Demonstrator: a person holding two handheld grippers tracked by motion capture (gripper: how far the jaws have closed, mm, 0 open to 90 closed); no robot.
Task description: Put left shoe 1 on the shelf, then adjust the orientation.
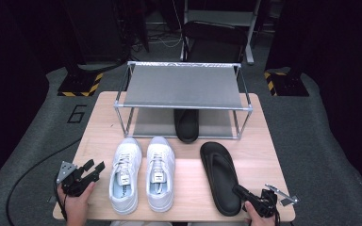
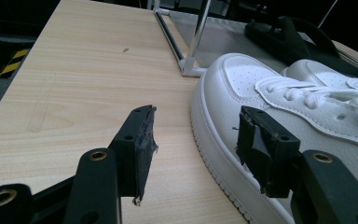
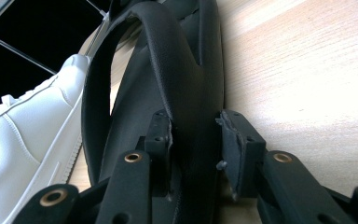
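Jaws first: on my right gripper (image 3: 195, 154) they straddle the heel-side edge of the near black flip-flop (image 1: 220, 176), one pad inside by the strap and the other on the outer rim. They are narrowed around that rim, but from the right gripper view I cannot say the pads are pressing yet; a sliver of gap shows on the outer side. I judge this to be the start of a pick, taken at the heel so the toe can lead into the rack.

That flip-flop lies flat on the table (image 1: 99, 117), right of the white sneakers (image 1: 142, 175) and just in front of the shoe rack (image 1: 183, 87), heel toward me. Its partner, the second flip-flop (image 1: 186, 125), already sits on the lower shelf with its toe poking out over the front rail, which is why I read the free one as headed to the slot beside it.

On my left gripper (image 2: 193, 149) the jaws stand wide with nothing between them but bare wood. The right-hand pad sits just beside the left sneaker's sole without gripping it. I keep it parked there, near the front-left corner of the table, presumably ready for the sneakers once the sandals are shelved.

The upper shelf of the rack carries nothing.
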